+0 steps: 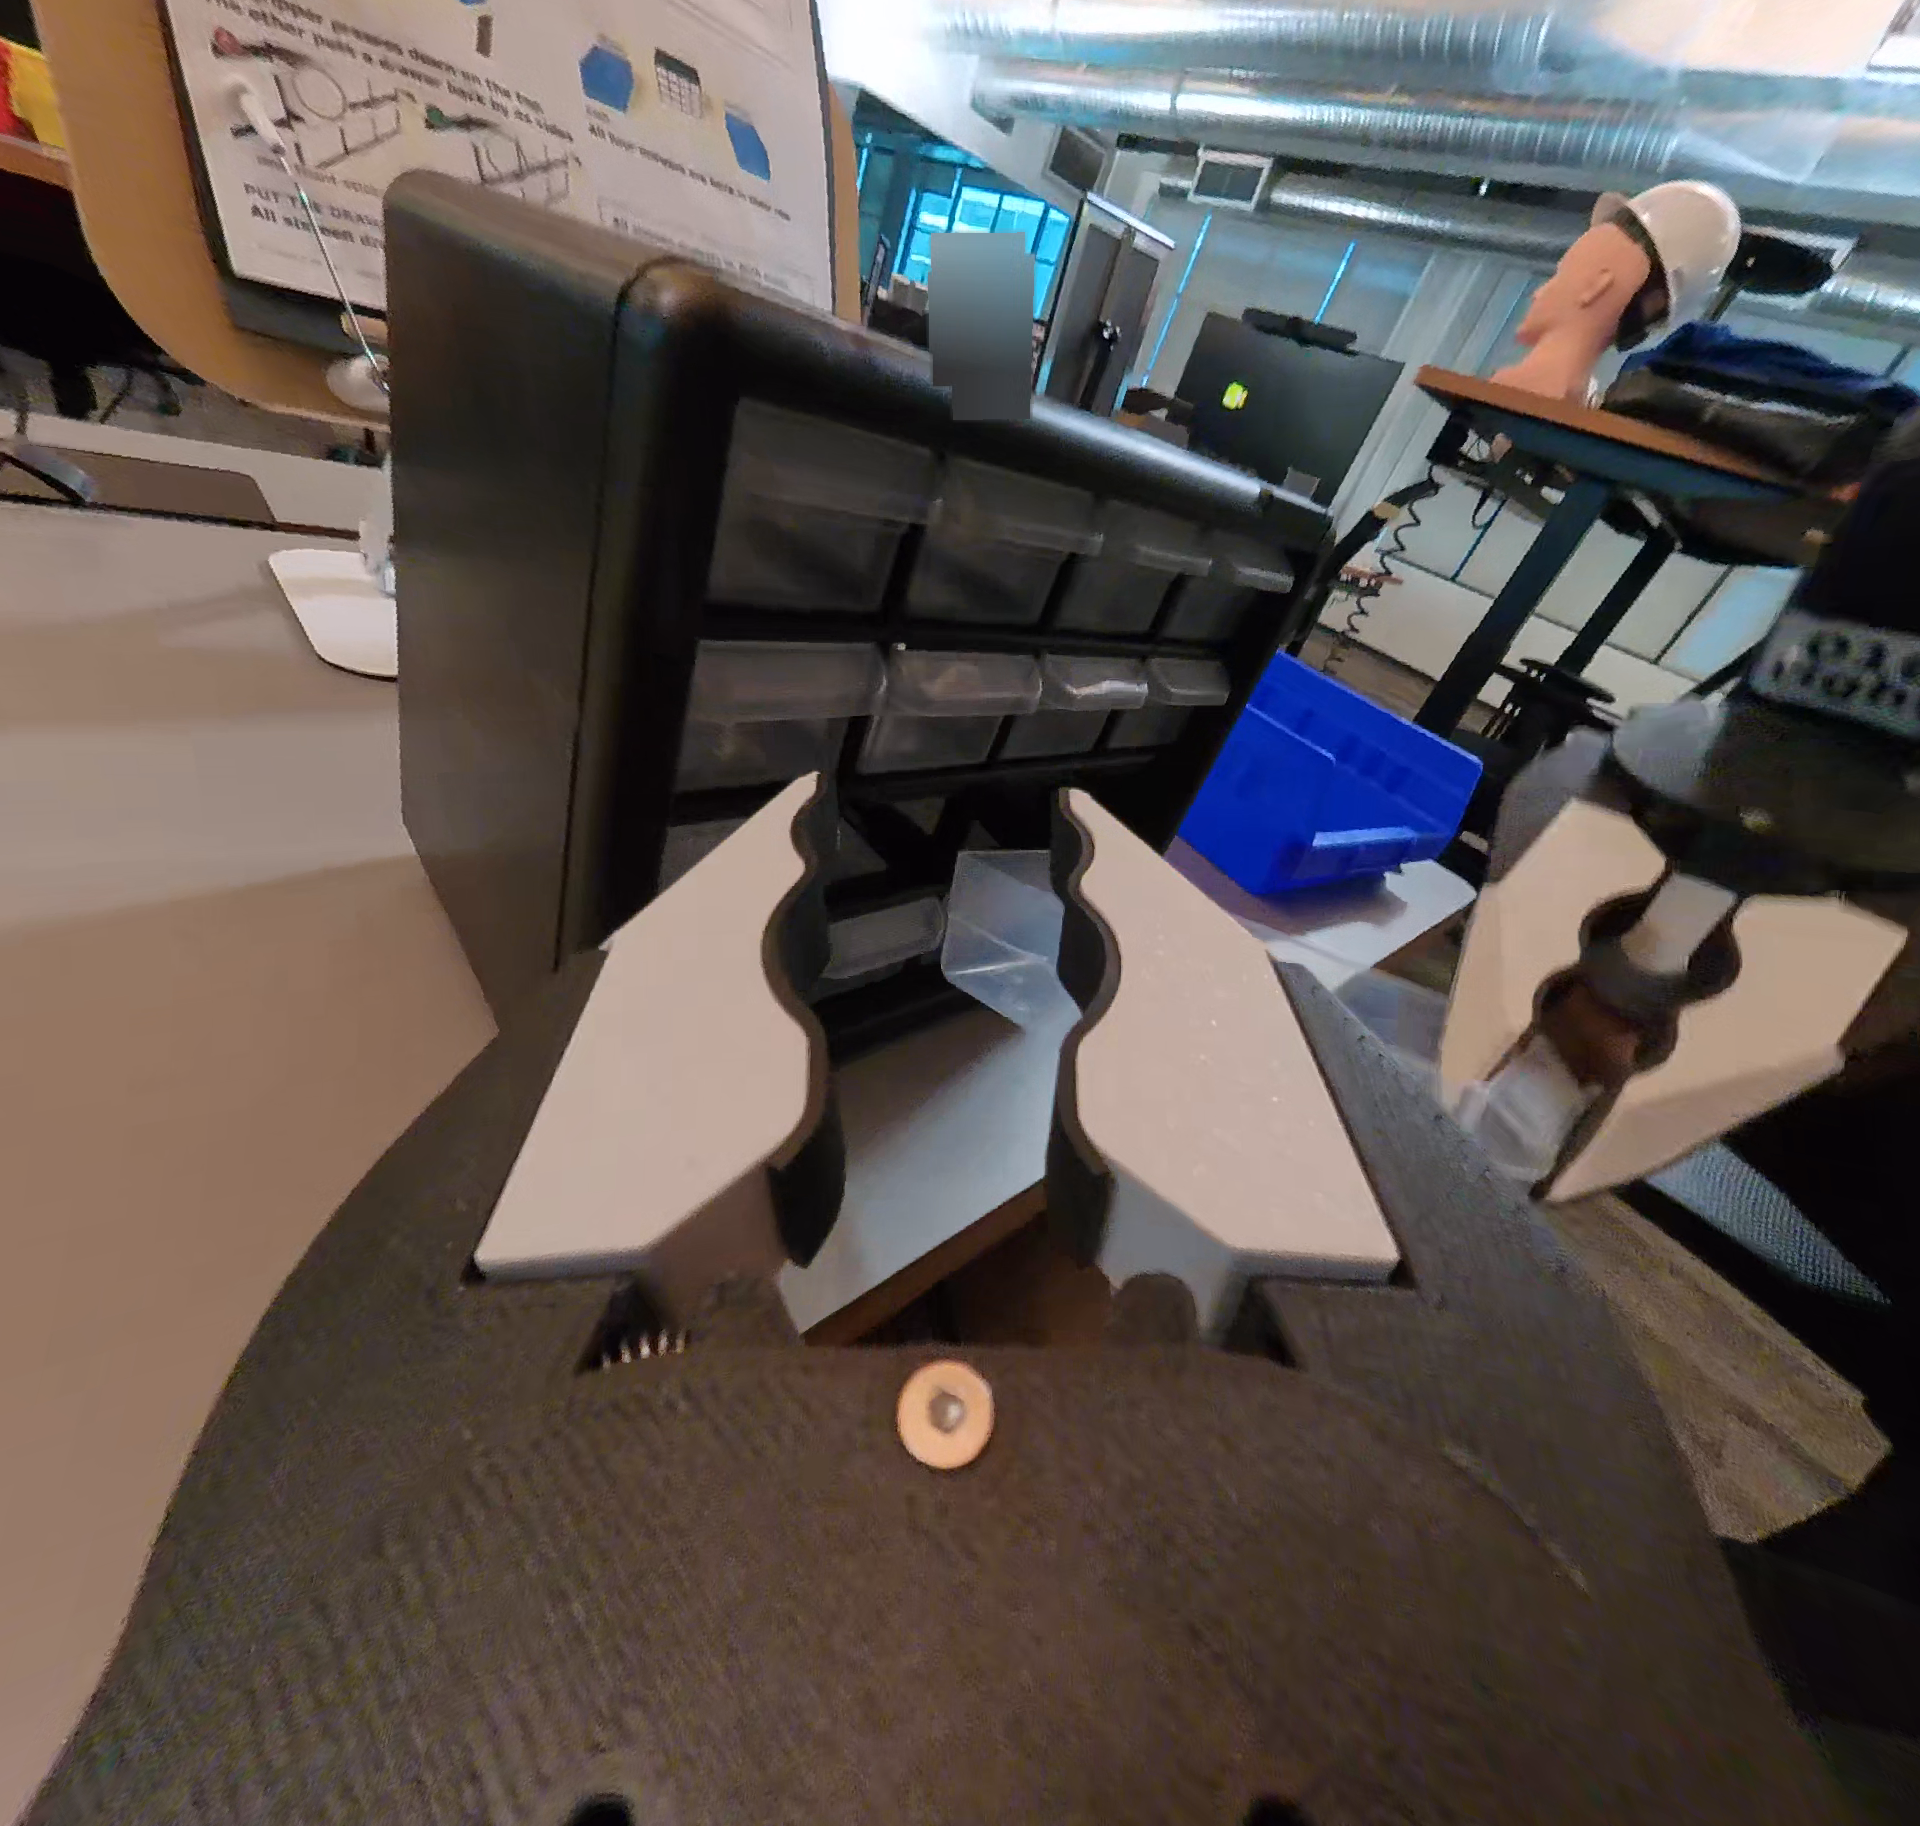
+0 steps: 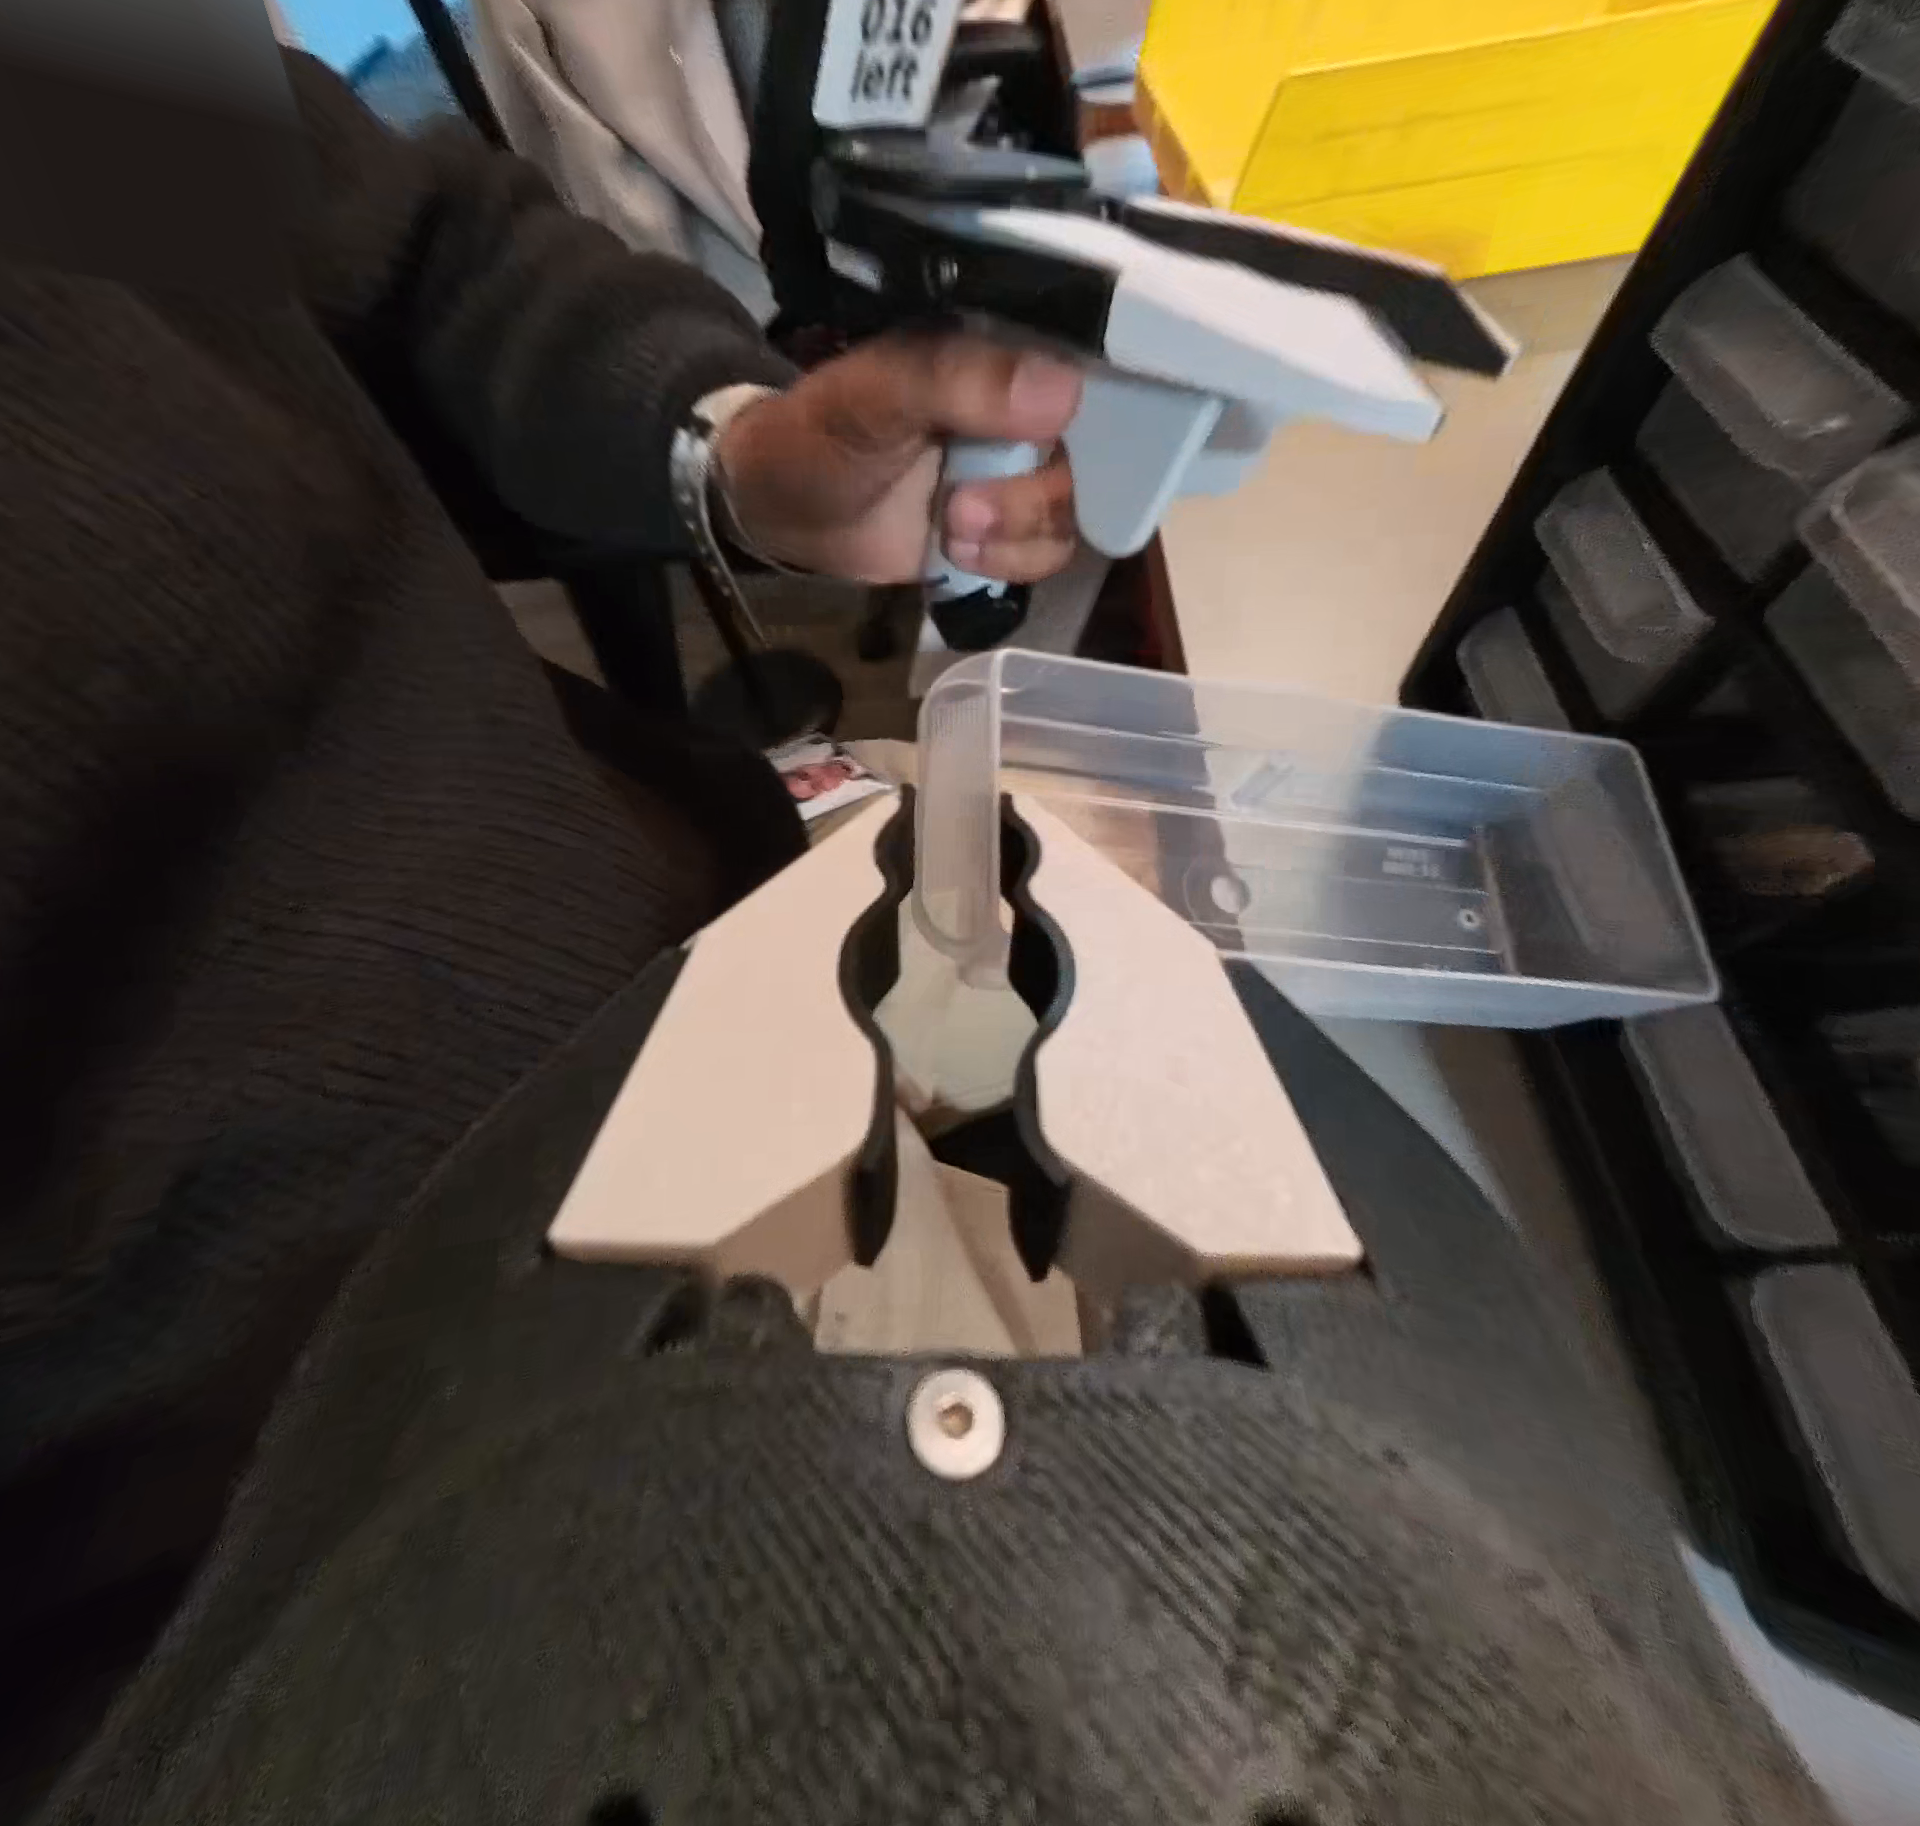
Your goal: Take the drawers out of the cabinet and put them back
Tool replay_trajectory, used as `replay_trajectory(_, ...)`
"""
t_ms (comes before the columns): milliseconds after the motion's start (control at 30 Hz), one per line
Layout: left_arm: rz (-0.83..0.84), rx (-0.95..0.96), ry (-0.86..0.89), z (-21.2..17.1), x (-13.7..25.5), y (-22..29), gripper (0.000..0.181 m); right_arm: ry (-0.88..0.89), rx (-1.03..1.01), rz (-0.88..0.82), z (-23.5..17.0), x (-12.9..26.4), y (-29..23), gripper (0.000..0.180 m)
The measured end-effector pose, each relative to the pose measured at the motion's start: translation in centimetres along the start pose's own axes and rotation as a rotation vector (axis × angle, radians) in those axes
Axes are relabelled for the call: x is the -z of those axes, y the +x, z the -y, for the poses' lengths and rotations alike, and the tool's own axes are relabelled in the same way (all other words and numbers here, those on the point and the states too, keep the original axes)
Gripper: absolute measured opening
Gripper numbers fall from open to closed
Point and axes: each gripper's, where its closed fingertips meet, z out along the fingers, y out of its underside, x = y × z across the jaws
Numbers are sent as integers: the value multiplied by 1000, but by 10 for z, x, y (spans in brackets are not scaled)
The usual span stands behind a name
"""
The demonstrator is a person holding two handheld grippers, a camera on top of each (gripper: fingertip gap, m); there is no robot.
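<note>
Left wrist view looks along the left tool [image 1: 940,820], whose two grey fingers stand apart with nothing between them, aimed at the lower front of the black cabinet [image 1: 499,550]. The cabinet stands on the grey counter [image 1: 187,841], tilted in this view. Its top two rows are filled with clear drawers; lower down, at least one slot looks dark and empty. Beyond the gap between the fingers, a clear drawer [image 1: 992,929] shows in front of the cabinet's lower rows. A blue bin [image 1: 1340,789] lies past the cabinet's far side, and a white instruction poster [image 1: 499,72] stands behind it. At the right edge the right tool [image 1: 1662,997] is in view, blurred, its fingers nearly together around something pale.

Right wrist view shows that tool [image 2: 958,841] clamped on the front handle tab of the clear drawer [image 2: 1351,862]. The drawer hangs in the air, empty, its rear end just beside the cabinet [image 2: 1766,633] front on the right. Above it, a hand [image 2: 894,467] in a dark sleeve grips the left tool [image 2: 1278,322]. A yellow bin [image 2: 1455,83] sits behind.
</note>
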Motion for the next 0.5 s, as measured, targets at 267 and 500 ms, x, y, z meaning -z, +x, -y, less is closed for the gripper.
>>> replay_trajectory(267,-6,20,-36,-9,-3,-1,38,-72,-12,128,18,-3,18,14)
replay_trajectory(500,-11,10,-48,-13,-5,-2,38,-105,2,48,18,-10,40,14)
